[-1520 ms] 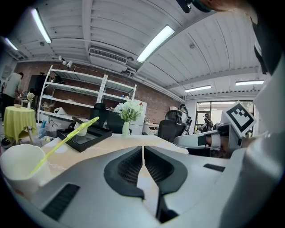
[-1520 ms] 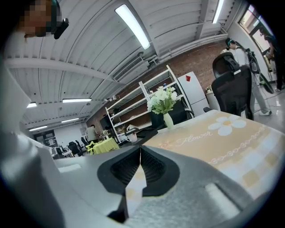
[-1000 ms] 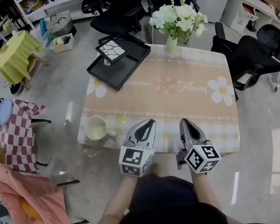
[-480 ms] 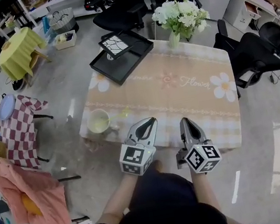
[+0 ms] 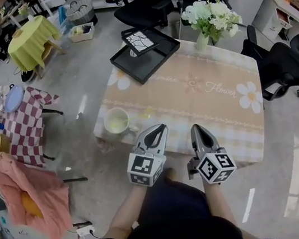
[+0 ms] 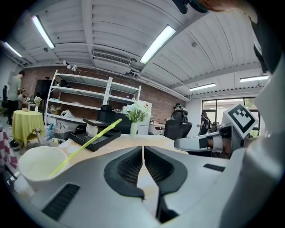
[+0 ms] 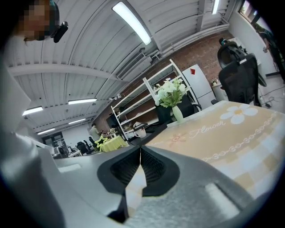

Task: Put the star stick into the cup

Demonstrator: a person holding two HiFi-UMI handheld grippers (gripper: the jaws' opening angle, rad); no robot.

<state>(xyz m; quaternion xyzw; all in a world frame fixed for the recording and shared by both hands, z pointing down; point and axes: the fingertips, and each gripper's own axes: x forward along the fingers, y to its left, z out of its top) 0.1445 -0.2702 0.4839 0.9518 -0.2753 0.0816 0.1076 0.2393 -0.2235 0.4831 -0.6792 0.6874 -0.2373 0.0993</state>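
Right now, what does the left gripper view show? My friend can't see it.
The left gripper, shut and empty, fills the foreground. At left, a white cup holds a leaning yellow-green stick; a black tray and flower vase stand behind.

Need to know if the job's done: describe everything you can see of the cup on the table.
The cup is round, pale cream, smooth and open-topped; its material is unclear. It stands upright on the cloth-covered table, by the near left corner. A thin yellow-green stick leans out over its rim, the lower end seemingly resting inside. Nothing else touches it.
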